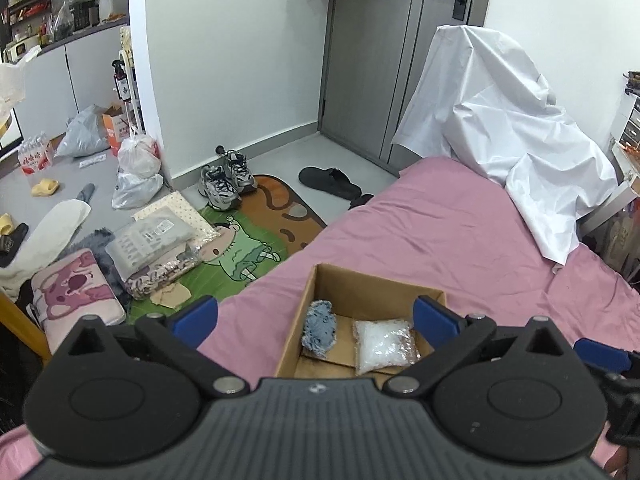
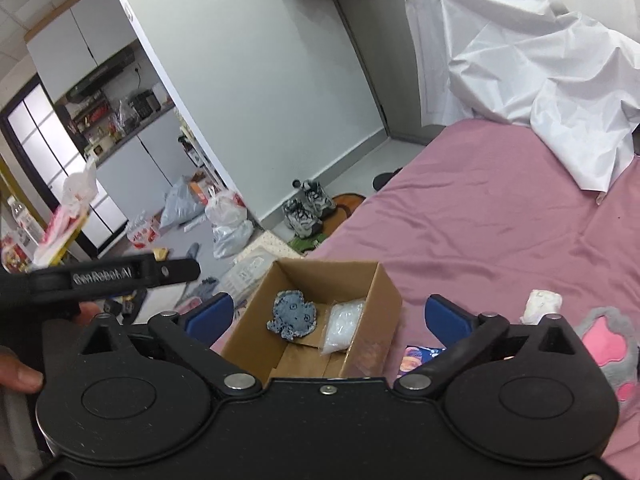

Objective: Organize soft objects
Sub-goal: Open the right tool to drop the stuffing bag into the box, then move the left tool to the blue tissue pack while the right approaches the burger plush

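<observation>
An open cardboard box sits on the pink bed. Inside lie a blue fuzzy toy and a clear plastic bag. My left gripper is open and empty, hovering above the box. My right gripper is open and empty, above the box too. On the bed right of the box lie a grey-and-pink paw plush, a small white soft item and a colourful packet.
A white sheet covers something at the bed's far end. The floor left of the bed holds a cartoon rug, packaged fabrics, a pink cushion, sneakers and plastic bags.
</observation>
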Demonstrator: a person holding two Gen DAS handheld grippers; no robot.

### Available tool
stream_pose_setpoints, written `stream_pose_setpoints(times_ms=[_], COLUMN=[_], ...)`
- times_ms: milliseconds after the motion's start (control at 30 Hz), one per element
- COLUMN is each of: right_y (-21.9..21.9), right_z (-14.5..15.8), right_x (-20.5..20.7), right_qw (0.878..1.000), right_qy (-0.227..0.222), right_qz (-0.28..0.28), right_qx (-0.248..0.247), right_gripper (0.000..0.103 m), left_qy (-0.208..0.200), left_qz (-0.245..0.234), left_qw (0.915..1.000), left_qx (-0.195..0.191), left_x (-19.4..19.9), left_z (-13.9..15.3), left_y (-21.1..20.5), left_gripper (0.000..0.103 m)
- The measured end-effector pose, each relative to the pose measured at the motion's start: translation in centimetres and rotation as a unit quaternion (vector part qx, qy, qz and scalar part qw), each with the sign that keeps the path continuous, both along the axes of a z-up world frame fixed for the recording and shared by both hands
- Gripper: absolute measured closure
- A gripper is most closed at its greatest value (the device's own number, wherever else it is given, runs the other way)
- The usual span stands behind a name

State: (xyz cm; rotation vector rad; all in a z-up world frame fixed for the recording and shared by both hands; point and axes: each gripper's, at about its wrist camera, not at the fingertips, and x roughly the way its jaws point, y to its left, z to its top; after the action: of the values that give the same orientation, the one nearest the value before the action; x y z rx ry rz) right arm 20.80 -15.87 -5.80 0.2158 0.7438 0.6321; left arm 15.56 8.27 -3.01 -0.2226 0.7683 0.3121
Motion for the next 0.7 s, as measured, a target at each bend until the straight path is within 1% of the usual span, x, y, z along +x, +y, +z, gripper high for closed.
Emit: stream_pose_setpoints(times_ms=[100,233,367,567,700], right_y=[-0.9,-3.2,-5.9,-8.0,-9.1], right_z=[0.5,1.0,1.1,0.7,0.4], right_x=[0.1,-0.5,-0.3,-0.2,-0.2], right_qw=[1.0,1.0,1.0,0.999,0.998], right_qy=[-0.002,-0.01,-0.007,0.003,0.008], right_qz=[0.002,0.0,-0.026,-0.05,-0.057], right_qx=[-0.006,-0.012,-0.012,-0.011,0.0], right_gripper=[0.0,0.0,0.0,0.0,0.0], left_qy=[-0.001,-0.01,-0.002,0.005,0.008], left_qz=[-0.014,-0.028,-0.039,-0.038,-0.05], left_qw=[0.9997,0.9994,0.999,0.9988,0.9986], left_qx=[-0.018,-0.016,-0.021,-0.03,-0.016], left_x=[-0.3,-1.0,-1.2,-1.5,-1.4], left_z=[0.4,1.3,1.6,1.4,1.4], left_y=[-0.6,-1.6,-2.9,-4.2,-5.6], left_gripper=[0.0,0.0,0.0,0.0,0.0])
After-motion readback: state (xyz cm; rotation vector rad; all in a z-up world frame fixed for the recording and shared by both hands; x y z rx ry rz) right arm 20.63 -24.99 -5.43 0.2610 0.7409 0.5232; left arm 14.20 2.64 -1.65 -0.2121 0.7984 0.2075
